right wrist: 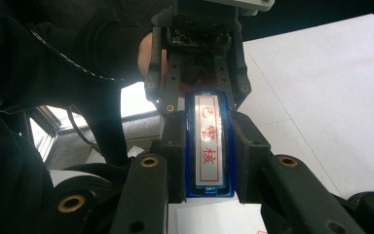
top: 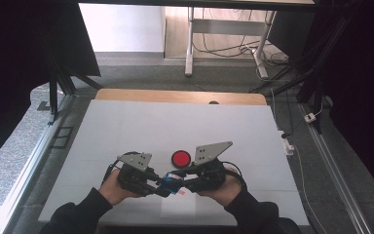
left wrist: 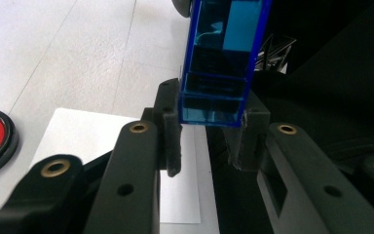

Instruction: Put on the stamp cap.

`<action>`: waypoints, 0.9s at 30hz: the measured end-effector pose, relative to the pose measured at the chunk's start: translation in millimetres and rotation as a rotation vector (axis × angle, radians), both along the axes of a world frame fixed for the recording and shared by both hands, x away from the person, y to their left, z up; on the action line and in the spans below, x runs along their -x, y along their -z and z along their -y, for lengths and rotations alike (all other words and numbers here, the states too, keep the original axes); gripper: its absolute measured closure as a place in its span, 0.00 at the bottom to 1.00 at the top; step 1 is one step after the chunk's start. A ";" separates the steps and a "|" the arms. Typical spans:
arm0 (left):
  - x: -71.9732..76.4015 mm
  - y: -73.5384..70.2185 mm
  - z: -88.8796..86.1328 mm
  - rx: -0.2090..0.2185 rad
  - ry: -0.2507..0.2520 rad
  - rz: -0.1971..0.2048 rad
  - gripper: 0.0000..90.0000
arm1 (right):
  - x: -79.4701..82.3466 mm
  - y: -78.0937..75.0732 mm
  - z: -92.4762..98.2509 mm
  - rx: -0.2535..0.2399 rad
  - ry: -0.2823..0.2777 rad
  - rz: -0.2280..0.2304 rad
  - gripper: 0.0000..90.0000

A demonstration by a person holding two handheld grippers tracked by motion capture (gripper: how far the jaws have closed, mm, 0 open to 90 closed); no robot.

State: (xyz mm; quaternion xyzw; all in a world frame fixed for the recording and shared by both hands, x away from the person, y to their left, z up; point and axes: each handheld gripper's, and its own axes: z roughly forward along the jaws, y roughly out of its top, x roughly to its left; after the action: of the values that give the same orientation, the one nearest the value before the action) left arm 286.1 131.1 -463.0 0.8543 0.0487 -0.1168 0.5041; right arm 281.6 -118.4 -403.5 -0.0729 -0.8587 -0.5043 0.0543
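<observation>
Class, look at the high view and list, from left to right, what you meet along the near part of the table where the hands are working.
Left tool → blue stamp held between both tools → right tool, with the red round pad lying just beyond the stamp.

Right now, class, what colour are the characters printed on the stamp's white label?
Red, inside a red border on the blue stamp; the right gripper view shows it best.

Item: blue translucent stamp case [right wrist: 208,146]
Label: white, red characters
Pose: lifted above the table, clamped from both ends
</observation>
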 end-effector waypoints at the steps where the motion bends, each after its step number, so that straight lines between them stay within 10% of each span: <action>1: 0.1 -0.1 -0.3 0.003 0.000 0.002 0.77 | 0.1 -0.2 0.2 -0.002 0.001 -0.002 0.79; 12: 1.8 -4.8 -4.4 0.055 0.010 0.021 0.77 | -2.0 0.8 2.7 -0.078 0.002 -0.052 0.79; 27: 1.3 0.8 -1.4 0.030 -0.017 0.000 0.75 | 0.0 1.1 0.5 -0.026 0.010 -0.014 0.79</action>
State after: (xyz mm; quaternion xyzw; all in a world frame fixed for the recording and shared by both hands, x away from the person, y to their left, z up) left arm 284.7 132.5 -463.8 0.8463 0.0542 -0.1132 0.5177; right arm 281.6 -118.9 -404.6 -0.0799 -0.8513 -0.5152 0.0587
